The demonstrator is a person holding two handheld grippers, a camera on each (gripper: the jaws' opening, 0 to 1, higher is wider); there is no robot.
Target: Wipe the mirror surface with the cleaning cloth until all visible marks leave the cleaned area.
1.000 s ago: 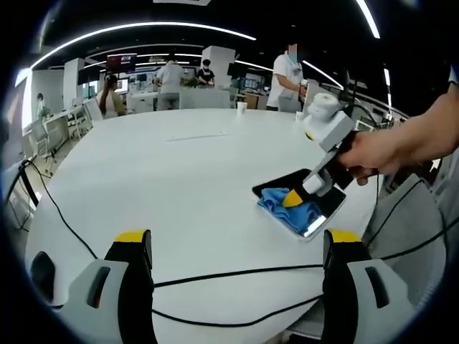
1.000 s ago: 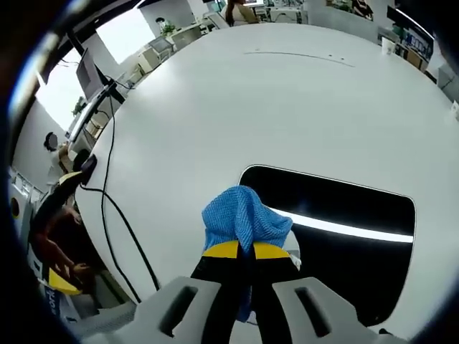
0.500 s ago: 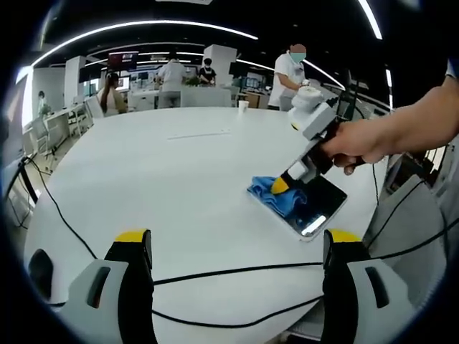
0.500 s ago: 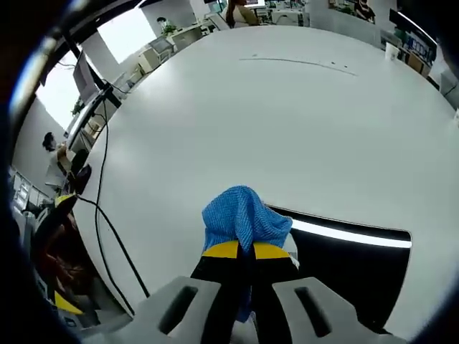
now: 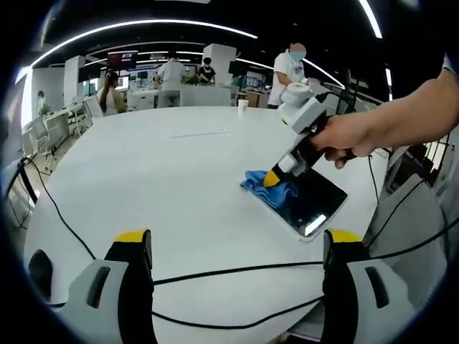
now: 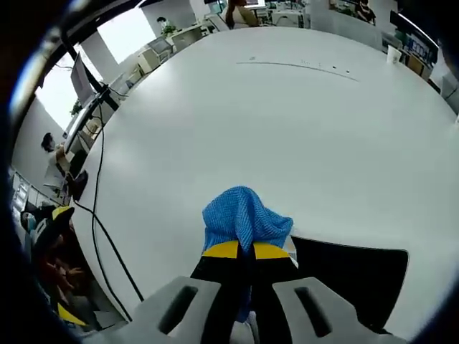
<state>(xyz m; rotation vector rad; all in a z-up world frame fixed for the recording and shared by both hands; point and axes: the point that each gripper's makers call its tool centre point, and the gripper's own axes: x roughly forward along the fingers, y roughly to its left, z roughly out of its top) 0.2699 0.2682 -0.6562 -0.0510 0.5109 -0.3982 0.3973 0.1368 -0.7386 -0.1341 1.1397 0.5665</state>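
A dark rectangular mirror lies flat on the white round table, right of centre in the left gripper view. My right gripper is shut on a blue cleaning cloth and presses it on the mirror's far-left end. In the right gripper view the blue cloth bunches above the shut yellow-tipped jaws, with the mirror to the lower right. My left gripper hangs open near the table's front edge, nothing between its fingers.
Black cables run across the table's near edge. A hand holds the right gripper. A white cup stands at the table's far side. Several people and desks are in the background. A wide bare tabletop stretches left of the mirror.
The right gripper has slid the cloth along the mirror from its middle towards its far-left end. The left gripper has not moved.
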